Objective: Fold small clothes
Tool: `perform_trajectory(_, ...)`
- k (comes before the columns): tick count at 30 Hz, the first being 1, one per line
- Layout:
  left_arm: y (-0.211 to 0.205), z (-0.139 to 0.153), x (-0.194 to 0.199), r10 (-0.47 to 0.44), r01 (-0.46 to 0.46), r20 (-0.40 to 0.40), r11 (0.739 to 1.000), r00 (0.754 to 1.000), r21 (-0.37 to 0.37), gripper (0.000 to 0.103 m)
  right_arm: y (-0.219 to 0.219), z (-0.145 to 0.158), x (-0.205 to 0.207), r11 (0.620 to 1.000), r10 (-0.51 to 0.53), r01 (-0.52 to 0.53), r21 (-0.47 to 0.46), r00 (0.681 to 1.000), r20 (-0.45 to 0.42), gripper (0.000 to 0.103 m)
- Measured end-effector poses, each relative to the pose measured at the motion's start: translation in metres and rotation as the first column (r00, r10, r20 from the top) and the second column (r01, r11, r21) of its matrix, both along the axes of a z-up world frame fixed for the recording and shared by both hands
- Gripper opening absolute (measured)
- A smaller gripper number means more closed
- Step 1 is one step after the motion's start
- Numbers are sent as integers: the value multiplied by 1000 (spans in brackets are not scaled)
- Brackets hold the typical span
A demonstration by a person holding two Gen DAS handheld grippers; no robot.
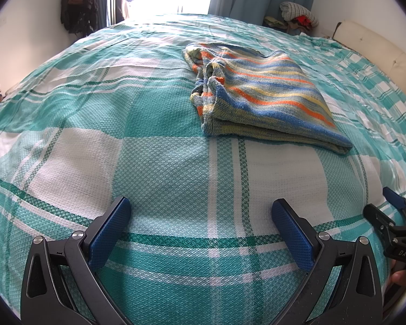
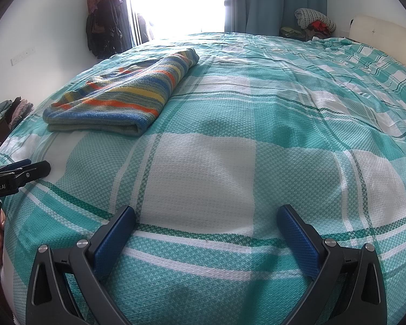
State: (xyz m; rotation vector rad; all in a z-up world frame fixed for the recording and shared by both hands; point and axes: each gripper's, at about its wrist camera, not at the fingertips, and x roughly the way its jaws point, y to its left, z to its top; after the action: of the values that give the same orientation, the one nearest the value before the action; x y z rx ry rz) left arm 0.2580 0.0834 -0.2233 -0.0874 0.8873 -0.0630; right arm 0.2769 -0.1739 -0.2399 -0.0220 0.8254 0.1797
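Left claw [image 1: 200, 233] was released, jaws spread wide, holding nothing, hovering low over the bed [image 1: 162, 162]. Right claw [image 2: 205, 241] likewise released and empty above the plaid cover. Striped garment [image 1: 257, 94] lay folded flat on the bed, at 1 o'clock from the left claw and 11 o'clock from the right, well apart from both. Curtain [image 2: 278, 0] hung at 12 o'clock.

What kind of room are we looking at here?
Most likely a bedroom in a home: a large bed under a teal checked bedspread, curtains beside a bright window, and a folded striped garment lying on the bed.
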Motion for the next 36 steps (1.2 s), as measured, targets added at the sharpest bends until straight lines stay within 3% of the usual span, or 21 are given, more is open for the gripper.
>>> perform_trajectory(36, 2, 0, -1, 3, -3, 2, 1000, 1000, -4, 103, 0, 0, 0, 1000, 0, 0, 1, 1000, 1, 103)
